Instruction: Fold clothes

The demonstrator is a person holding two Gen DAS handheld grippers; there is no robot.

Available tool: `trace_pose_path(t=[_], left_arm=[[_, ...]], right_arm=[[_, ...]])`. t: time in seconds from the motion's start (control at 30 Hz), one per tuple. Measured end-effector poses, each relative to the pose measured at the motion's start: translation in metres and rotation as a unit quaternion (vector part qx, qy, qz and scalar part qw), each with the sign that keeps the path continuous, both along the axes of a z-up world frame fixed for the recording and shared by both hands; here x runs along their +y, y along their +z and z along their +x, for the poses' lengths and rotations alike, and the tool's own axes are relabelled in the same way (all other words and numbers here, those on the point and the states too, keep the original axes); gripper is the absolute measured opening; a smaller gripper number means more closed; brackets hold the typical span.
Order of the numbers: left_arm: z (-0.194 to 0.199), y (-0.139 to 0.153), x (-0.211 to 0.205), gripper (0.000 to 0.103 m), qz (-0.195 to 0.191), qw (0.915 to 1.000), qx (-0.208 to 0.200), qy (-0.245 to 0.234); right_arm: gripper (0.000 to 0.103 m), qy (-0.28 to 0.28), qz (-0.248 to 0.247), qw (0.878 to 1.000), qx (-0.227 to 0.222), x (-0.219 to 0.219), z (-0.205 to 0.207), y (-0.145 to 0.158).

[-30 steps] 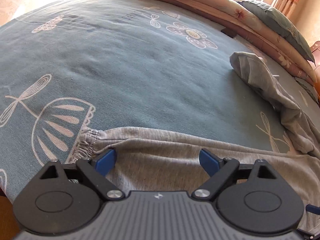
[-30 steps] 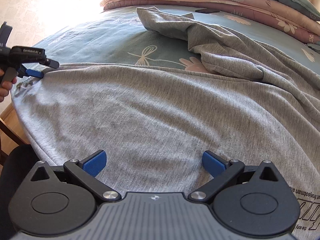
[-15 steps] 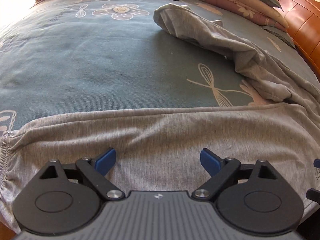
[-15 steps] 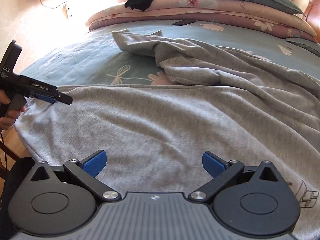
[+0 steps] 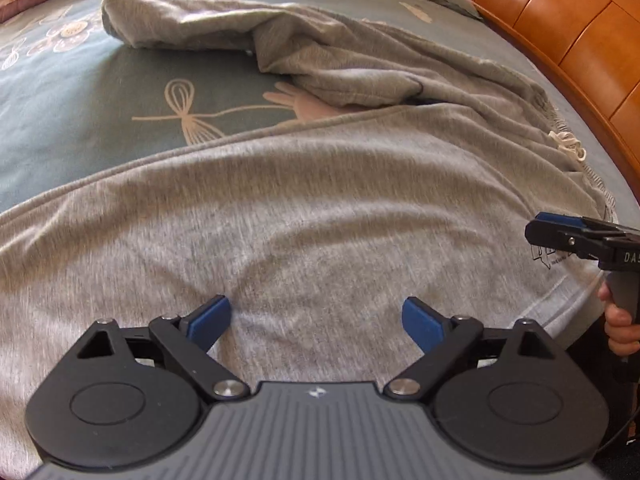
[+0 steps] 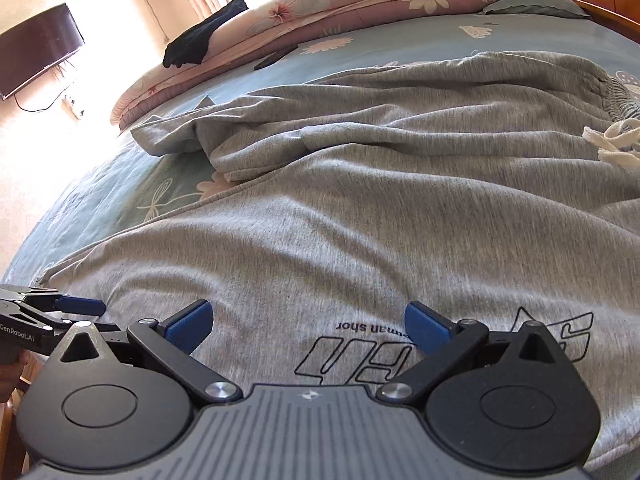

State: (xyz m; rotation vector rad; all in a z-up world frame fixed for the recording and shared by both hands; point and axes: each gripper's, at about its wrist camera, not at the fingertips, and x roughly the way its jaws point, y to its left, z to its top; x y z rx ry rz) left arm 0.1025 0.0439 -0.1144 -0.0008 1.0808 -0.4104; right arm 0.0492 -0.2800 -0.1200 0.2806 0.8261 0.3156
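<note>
Currently, left wrist view: I see my left gripper (image 5: pixel 316 318) with its blue pads spread wide, nothing between them, low over the grey trousers (image 5: pixel 304 216).
Trousers, left view: laid across the near edge of the teal bedsheet (image 5: pixel 76 108); near leg lies fairly flat, far leg (image 5: pixel 224 32) is bunched and twisted toward the pillows.
Waist end, left view: elastic gather and white drawstring (image 5: pixel 568 146) sit at the right, near the wooden bed frame (image 5: pixel 560 20).
Right gripper, left view: right gripper (image 5: pixel 538 234) enters from the right edge, side-on, held by a hand (image 5: pixel 620 328); from this angle I cannot tell the gap.
Right wrist view, right gripper: blue pads (image 6: pixel 190 326) stand well apart, empty, above the printed black logo (image 6: pixel 400 354) on the trousers (image 6: pixel 360 208).
Left gripper, right view: left gripper (image 6: pixel 86 306) shows at the lower left, over the trouser edge; contact with the cloth I cannot tell.
Background, right view: folded floral quilts (image 6: pixel 340 4) stacked at the far side, a black garment (image 6: pixel 200 38) draped on them, a dark flat object (image 6: pixel 274 58) on the sheet, a television (image 6: pixel 36 48) on the wall.
</note>
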Motion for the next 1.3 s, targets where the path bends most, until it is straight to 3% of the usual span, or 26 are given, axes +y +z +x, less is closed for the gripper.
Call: trace_pose_path(t=[0.13,0.27,0.3,0.37,0.47,0.5,0.67,0.8,0.87,1.07,1.13,1.23,1.3], left_arm=[[-0.008,0.005,0.001,0.095,0.021,0.9993,0.022,0.023],[-0.020,0.022,-0.009,0.095,-0.001,0.9999,-0.007,0.014],[-0.022,0.022,-0.016,0.095,-0.005,0.9999,-0.009,0.005],[-0.026,0.015,-0.029,0.096,0.009,0.9999,-0.012,-0.009],[-0.035,-0.003,-0.042,0.095,0.074,0.9972,-0.002,-0.007],[-0.044,-0.004,-0.045,0.096,0.088,0.9957,-0.023,-0.019],[-0.069,-0.004,-0.035,0.100,0.069,0.9972,-0.025,-0.016],[-0.075,-0.003,-0.031,0.100,0.075,0.9965,-0.030,-0.021],[-0.070,0.001,-0.029,0.100,0.063,0.9974,-0.033,-0.013],[-0.032,0.025,-0.035,0.100,-0.002,0.9964,-0.084,0.008],[-0.015,0.031,-0.042,0.100,-0.033,0.9953,-0.090,0.012],[0.005,0.029,-0.062,0.100,-0.074,0.9934,-0.087,0.010],[0.008,0.021,-0.073,0.100,-0.085,0.9934,-0.076,0.008]], right_arm=[[0.103,0.008,0.016,1.000,0.017,-0.009,-0.011,0.008],[0.103,-0.002,0.104,0.994,0.030,-0.022,-0.014,0.014],[0.103,-0.002,0.105,0.994,0.035,-0.019,-0.013,0.013],[0.103,-0.011,0.060,0.998,0.035,-0.010,-0.014,0.012],[0.103,-0.008,-0.006,0.999,0.034,0.002,-0.021,0.003],[0.103,-0.004,-0.019,0.999,0.028,0.005,-0.026,0.002],[0.103,-0.004,-0.050,0.999,0.002,0.012,-0.047,-0.005],[0.103,0.009,-0.101,0.995,-0.010,0.025,-0.052,-0.008],[0.103,0.014,-0.128,0.992,-0.016,0.032,-0.053,-0.010],[0.103,-0.002,-0.110,0.993,-0.030,0.026,-0.057,-0.009],[0.103,-0.005,-0.095,0.995,-0.022,0.021,-0.056,-0.004],[0.103,-0.025,-0.035,0.998,-0.036,-0.001,-0.055,0.007],[0.103,-0.047,-0.014,0.998,-0.041,-0.017,-0.053,0.011]])
